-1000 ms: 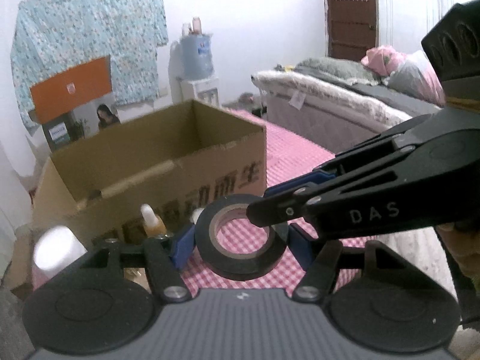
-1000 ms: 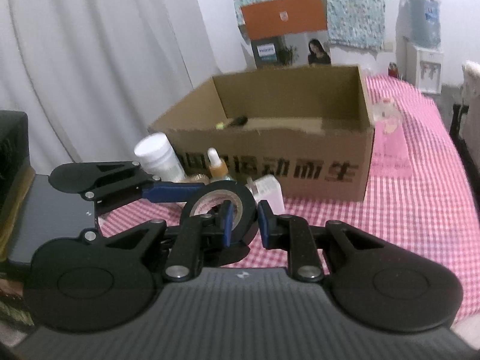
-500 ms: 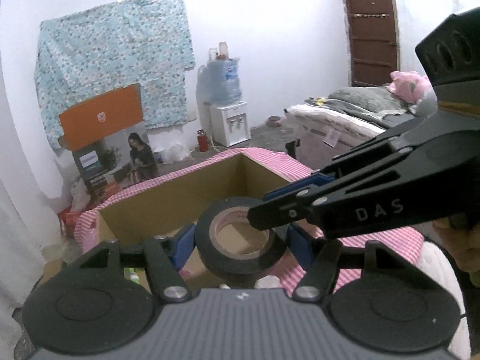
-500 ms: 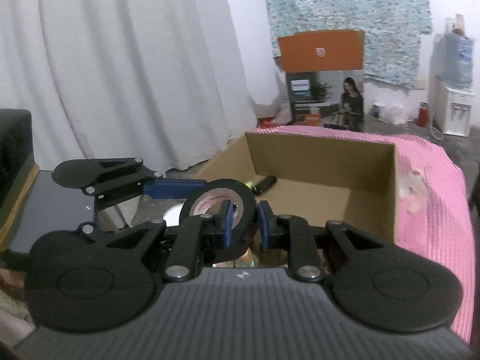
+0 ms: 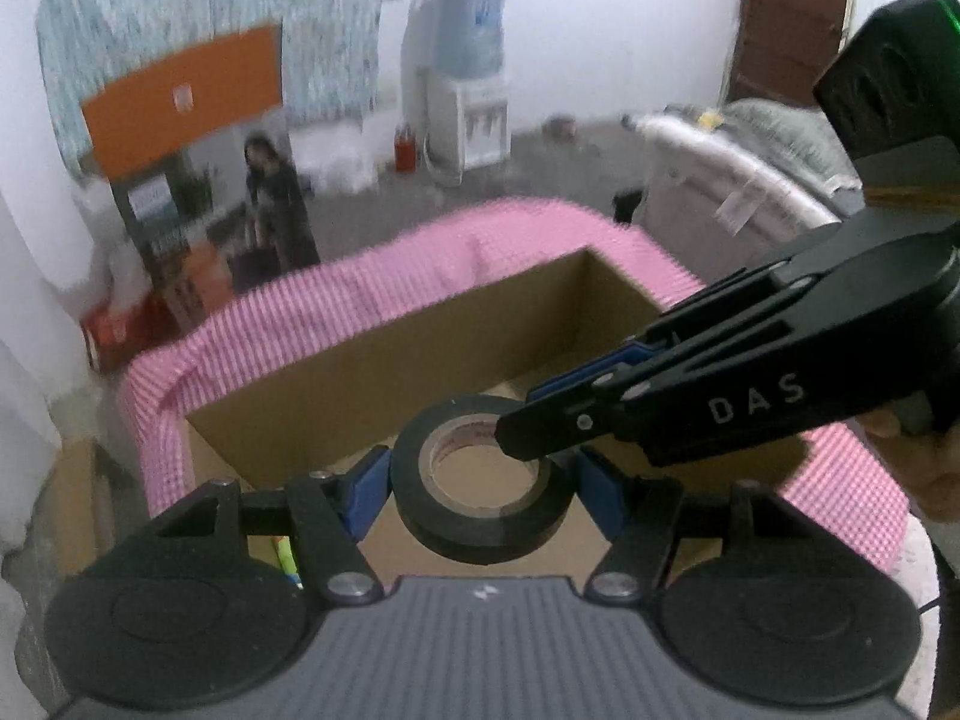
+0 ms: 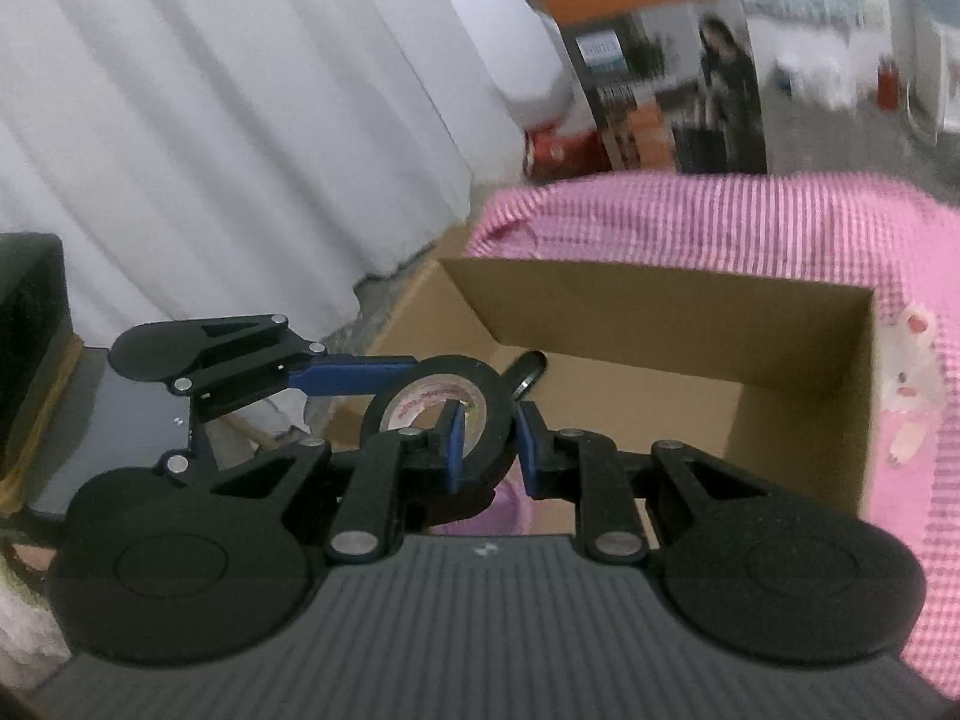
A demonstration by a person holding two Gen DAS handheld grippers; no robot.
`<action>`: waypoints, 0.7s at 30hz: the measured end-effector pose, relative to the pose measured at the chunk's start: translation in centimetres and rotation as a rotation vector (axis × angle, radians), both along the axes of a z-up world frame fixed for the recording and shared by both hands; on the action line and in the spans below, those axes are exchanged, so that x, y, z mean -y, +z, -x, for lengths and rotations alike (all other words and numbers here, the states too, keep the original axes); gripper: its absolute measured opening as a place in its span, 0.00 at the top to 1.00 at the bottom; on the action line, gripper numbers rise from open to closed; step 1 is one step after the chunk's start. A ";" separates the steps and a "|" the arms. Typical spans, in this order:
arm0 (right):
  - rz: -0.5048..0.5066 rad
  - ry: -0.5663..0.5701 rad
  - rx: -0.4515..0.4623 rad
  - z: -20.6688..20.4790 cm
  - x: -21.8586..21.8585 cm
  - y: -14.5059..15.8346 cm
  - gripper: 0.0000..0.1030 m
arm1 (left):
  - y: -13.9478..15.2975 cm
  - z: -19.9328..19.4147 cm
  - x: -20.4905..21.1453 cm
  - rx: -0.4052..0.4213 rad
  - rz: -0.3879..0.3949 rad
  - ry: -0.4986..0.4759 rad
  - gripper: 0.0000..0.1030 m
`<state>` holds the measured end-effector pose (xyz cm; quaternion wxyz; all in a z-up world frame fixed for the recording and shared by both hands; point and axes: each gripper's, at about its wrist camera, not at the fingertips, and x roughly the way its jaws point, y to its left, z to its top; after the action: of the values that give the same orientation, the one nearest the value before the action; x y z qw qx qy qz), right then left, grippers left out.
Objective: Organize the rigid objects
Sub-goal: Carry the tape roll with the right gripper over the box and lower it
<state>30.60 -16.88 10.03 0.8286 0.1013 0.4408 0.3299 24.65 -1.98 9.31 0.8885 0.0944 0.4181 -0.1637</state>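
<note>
A black tape roll (image 5: 486, 531) with a brown core hangs over the open cardboard box (image 5: 420, 360). My left gripper (image 5: 483, 495) is shut on it, one blue pad on each side of its outer rim. From the right, my right gripper (image 5: 528, 420) reaches in with one finger through the roll's hole. In the right wrist view the right gripper (image 6: 489, 450) is shut on the wall of the tape roll (image 6: 495, 414). A finger (image 6: 354, 375) of the left gripper comes in from the left. The box (image 6: 660, 324) lies below and ahead.
The box stands on a pink checked cloth (image 5: 360, 282). A dark pen-like thing (image 6: 528, 372) lies inside the box, and a purple item (image 6: 501, 510) shows under the roll. White curtain (image 6: 240, 120) at left; orange printed carton (image 5: 198, 138), water dispenser (image 5: 462, 108) and bed (image 5: 750, 180) beyond.
Both grippers have carried the tape roll up and forward, from in front of the box to over its open top. The bottles in front of the box have dropped out of view.
</note>
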 end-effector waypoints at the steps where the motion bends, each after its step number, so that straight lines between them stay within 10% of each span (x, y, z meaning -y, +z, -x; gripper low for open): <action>1: 0.003 -0.001 -0.028 -1.0 -0.2 -0.7 0.82 | -0.5 -0.9 -0.3 -0.027 0.000 0.005 0.34; 21: 0.075 0.004 -0.329 -11.4 -4.3 -11.3 0.82 | -9.0 -10.7 -3.6 -0.349 0.003 0.094 0.34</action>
<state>41.96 -12.62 -1.29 0.7477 0.1222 0.5828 0.2940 35.36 1.58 0.33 0.8094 0.0437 0.5696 -0.1365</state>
